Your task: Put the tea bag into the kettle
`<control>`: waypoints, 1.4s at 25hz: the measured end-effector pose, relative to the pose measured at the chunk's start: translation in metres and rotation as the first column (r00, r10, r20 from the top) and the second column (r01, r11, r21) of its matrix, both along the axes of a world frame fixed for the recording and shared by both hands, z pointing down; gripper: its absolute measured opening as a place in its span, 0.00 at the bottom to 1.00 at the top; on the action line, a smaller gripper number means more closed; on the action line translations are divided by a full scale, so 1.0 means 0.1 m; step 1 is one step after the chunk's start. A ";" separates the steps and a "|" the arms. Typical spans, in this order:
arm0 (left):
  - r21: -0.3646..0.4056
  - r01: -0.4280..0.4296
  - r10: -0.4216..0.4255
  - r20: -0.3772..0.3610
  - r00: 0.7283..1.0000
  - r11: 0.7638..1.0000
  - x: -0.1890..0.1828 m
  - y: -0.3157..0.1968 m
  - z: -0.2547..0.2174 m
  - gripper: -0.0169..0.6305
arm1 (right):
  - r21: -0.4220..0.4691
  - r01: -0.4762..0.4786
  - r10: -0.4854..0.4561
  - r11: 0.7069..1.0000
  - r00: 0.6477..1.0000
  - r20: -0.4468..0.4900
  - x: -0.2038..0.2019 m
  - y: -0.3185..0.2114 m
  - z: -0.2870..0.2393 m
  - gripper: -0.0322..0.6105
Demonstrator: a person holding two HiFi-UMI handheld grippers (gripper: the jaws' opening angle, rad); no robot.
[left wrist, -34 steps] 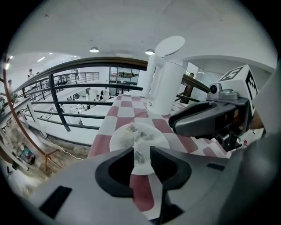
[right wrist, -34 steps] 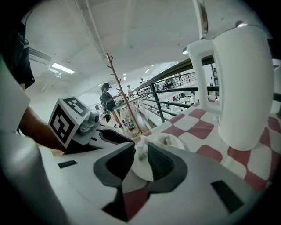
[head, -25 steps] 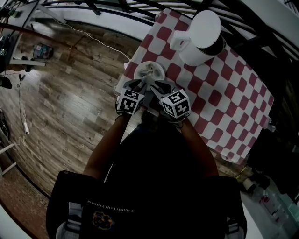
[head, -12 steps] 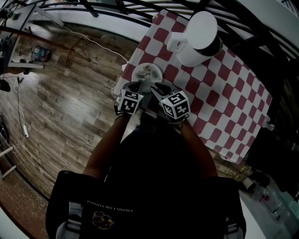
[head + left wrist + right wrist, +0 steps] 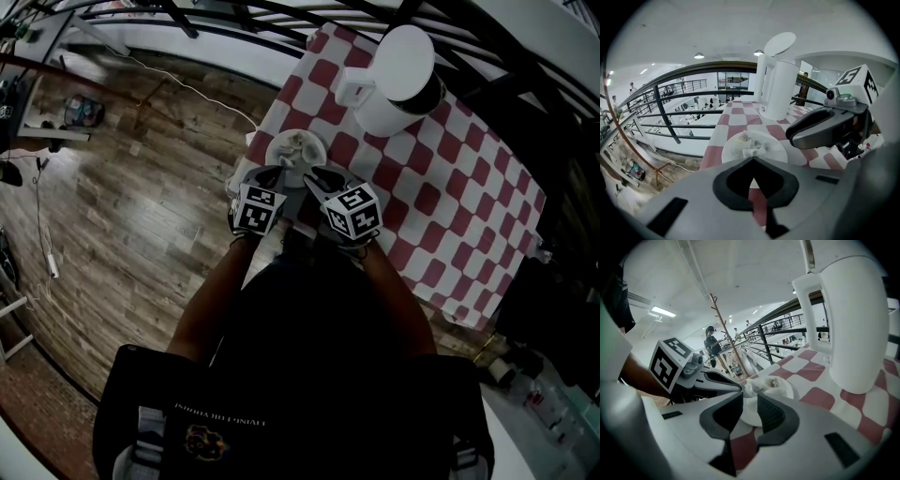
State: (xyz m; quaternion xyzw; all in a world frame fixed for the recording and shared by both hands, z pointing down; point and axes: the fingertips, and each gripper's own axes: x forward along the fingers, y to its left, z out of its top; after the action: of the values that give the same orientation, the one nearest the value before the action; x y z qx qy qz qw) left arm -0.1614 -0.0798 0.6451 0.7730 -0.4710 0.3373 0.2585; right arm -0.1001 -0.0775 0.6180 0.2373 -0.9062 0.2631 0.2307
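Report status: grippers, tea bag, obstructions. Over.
Left gripper just closed, pinching tea bag edge on plate. Right gripper open, empty, beside it. Kettle beyond plate, lid up; nothing between.

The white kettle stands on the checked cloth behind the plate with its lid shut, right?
Not quite: the lid is flipped open, as the left gripper view shows. The kettle does stand on the checked cloth behind the plate.

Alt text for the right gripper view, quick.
The left gripper, jaws just closed, pinches the tea bag on a white plate. The right gripper's jaws stand open and empty before it; the white kettle is at right.
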 end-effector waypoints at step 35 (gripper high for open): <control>0.136 -0.428 0.437 -0.040 0.899 0.893 1.71 -0.34 -0.53 0.03 | 0.053 -0.455 0.456 0.889 0.890 -0.014 1.74 -0.15 -0.14 0.19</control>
State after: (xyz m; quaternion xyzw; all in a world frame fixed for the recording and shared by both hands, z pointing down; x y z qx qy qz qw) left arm 0.0094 -0.1139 0.5920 0.8842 -0.2978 0.3295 0.1449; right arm 0.0744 -0.0924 0.6038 0.4520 -0.8284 0.2847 0.1687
